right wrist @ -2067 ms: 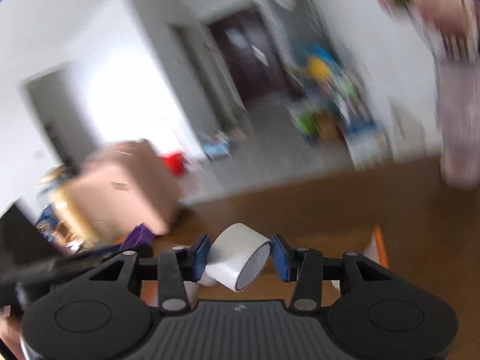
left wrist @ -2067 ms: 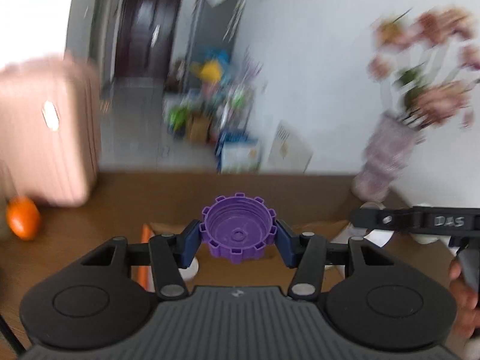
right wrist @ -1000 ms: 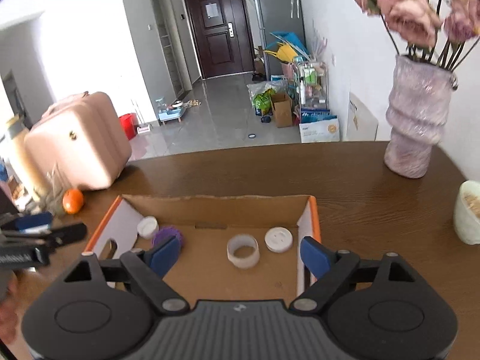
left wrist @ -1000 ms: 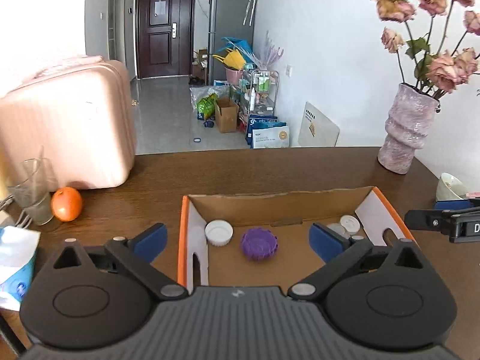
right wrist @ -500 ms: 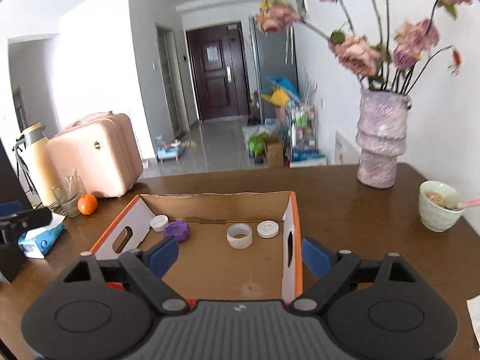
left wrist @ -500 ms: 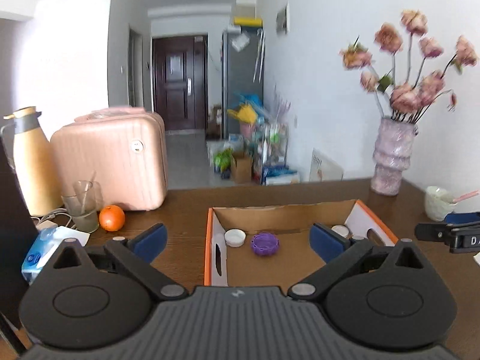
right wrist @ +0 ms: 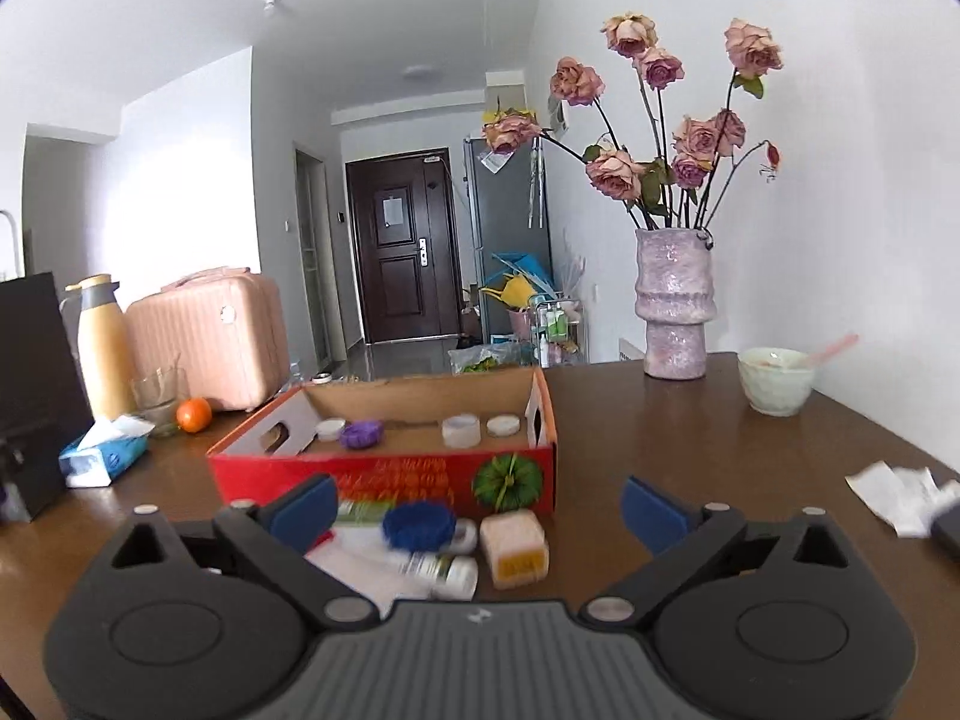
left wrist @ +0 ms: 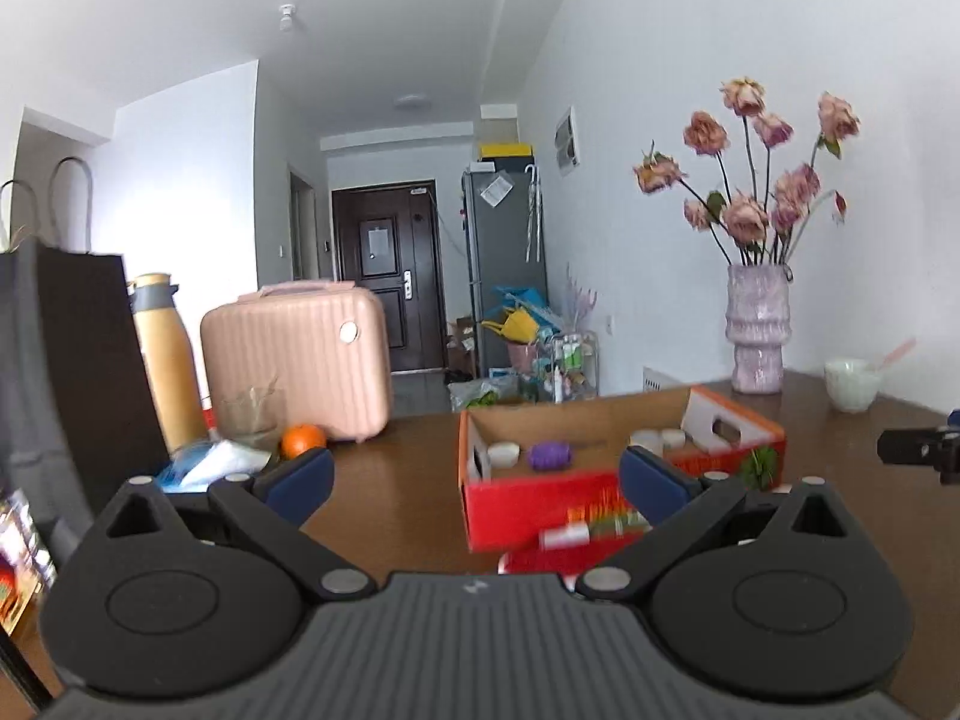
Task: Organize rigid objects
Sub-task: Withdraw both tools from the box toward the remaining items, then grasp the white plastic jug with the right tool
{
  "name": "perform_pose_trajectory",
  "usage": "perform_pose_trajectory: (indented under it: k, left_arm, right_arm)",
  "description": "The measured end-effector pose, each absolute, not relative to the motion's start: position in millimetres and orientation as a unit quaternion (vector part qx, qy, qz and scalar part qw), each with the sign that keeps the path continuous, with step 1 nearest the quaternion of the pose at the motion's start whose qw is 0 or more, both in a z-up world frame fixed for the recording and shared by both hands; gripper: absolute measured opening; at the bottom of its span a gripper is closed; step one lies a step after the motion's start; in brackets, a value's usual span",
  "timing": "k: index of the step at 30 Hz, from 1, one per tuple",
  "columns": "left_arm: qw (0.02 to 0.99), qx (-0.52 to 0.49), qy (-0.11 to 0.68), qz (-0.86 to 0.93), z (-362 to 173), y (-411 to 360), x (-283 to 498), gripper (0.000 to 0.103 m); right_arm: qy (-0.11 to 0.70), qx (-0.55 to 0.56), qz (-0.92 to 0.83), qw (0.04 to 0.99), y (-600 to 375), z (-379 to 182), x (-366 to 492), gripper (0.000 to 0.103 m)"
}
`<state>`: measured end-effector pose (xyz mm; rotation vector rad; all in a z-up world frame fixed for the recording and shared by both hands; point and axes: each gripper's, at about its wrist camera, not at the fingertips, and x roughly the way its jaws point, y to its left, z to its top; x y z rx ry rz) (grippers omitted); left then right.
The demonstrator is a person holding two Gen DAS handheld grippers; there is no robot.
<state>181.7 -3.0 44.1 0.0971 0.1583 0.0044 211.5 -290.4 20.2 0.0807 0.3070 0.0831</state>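
A red cardboard box [right wrist: 384, 480] [left wrist: 540, 495] stands open on the brown table. Inside lie a purple cap [right wrist: 360, 434] [left wrist: 549, 455], a white tape ring [right wrist: 461, 429] and white lids [right wrist: 330, 429]. In front of the box, in the right wrist view, lie a blue cap [right wrist: 419, 525], a white bottle on its side [right wrist: 441, 570] and a beige cube-shaped container [right wrist: 514, 548]. My left gripper [left wrist: 477, 480] is open and empty, low before the box. My right gripper [right wrist: 477, 507] is open and empty above the loose items.
A purple vase of roses [right wrist: 675, 312] and a pale bowl with a spoon [right wrist: 775, 381] stand at the back right. A tissue pack [right wrist: 103, 456], an orange [right wrist: 194, 414], a glass, a yellow flask [right wrist: 105, 348] and a pink case [right wrist: 210, 339] are at left. Crumpled paper [right wrist: 900, 489] lies at right.
Both grippers let go of the purple cap and the tape ring in the box, opened, then drew back and down toward the table's near side; the box's red front now shows.
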Motion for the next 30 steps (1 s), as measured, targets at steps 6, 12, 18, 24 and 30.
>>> perform_pose_trajectory:
  k: [6, 12, 18, 24, 30]
  left_arm:
    - [0.994, 0.053, 0.094, -0.003, 14.6, -0.4, 136.5, 0.103]
    - [0.995, 0.031, 0.094, 0.002, 6.5, 2.3, 110.1, 0.103]
    - [0.996, 0.029, 0.083, 0.0, 9.5, -3.7, 104.3, 0.103]
    - [0.994, 0.032, 0.102, -0.019, 5.8, -10.6, 118.6, 0.103]
    - [0.987, 0.027, 0.142, -0.066, 0.6, -22.0, 161.0, 0.101]
  right_arm:
    - [0.138, -0.007, 0.051, 0.989, -274.5, 4.2, 155.6, 0.102]
    - [0.137, -0.015, 0.071, 0.988, -271.1, -3.5, 131.6, 0.102]
    - [0.134, -0.005, 0.062, 0.989, -275.8, -4.1, 126.0, 0.102]
    - [0.149, 0.009, 0.059, 0.987, -281.2, -9.0, 137.9, 0.102]
    - [0.198, 0.05, 0.088, 0.975, -283.2, -16.8, 169.6, 0.078]
